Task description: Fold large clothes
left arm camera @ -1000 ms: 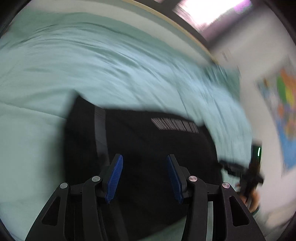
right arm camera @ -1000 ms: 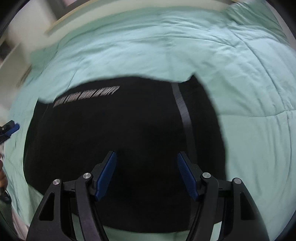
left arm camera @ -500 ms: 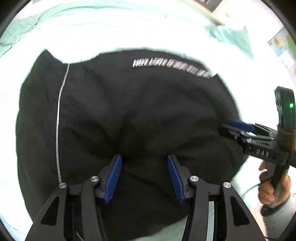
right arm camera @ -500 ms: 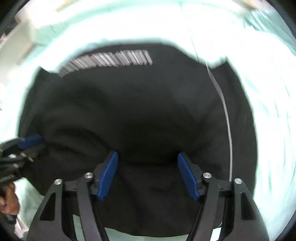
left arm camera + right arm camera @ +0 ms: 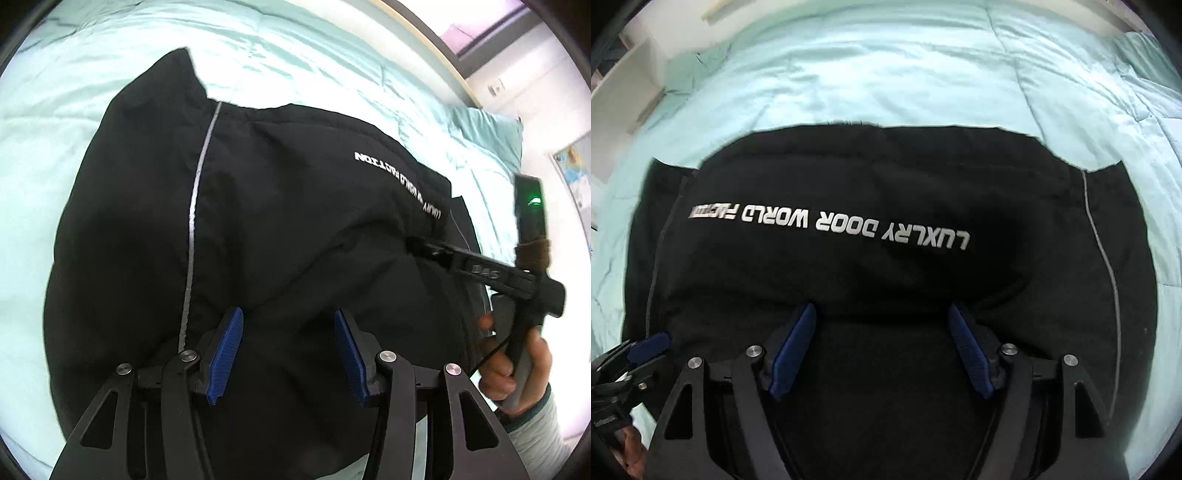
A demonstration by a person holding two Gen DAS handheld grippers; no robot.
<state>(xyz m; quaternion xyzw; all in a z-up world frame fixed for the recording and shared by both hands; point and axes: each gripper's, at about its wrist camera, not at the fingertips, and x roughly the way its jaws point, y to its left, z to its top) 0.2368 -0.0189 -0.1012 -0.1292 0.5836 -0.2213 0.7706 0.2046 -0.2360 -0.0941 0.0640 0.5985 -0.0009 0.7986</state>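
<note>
A black padded jacket (image 5: 280,229) with white lettering and a thin silver stripe lies on a mint green bed cover (image 5: 74,103). It also fills the right wrist view (image 5: 886,229). My left gripper (image 5: 287,354) is open, its blue pads pressed close over the jacket's near edge. My right gripper (image 5: 882,354) is open in the same way over the near fold. In the left wrist view the right gripper (image 5: 424,245) reaches in from the right, its tip against the jacket. In the right wrist view the left gripper (image 5: 650,345) shows at the lower left.
The green bed cover (image 5: 886,74) spreads beyond the jacket on all far sides. A pillow (image 5: 487,136) lies at the bed's far right. A white wall with a map poster (image 5: 576,173) stands on the right. White shelves (image 5: 631,81) stand at the far left.
Both grippers have come down closer to the jacket's near edge. The jacket fills more of both views and its near edge has bunched up at the pads. Both stay open.
</note>
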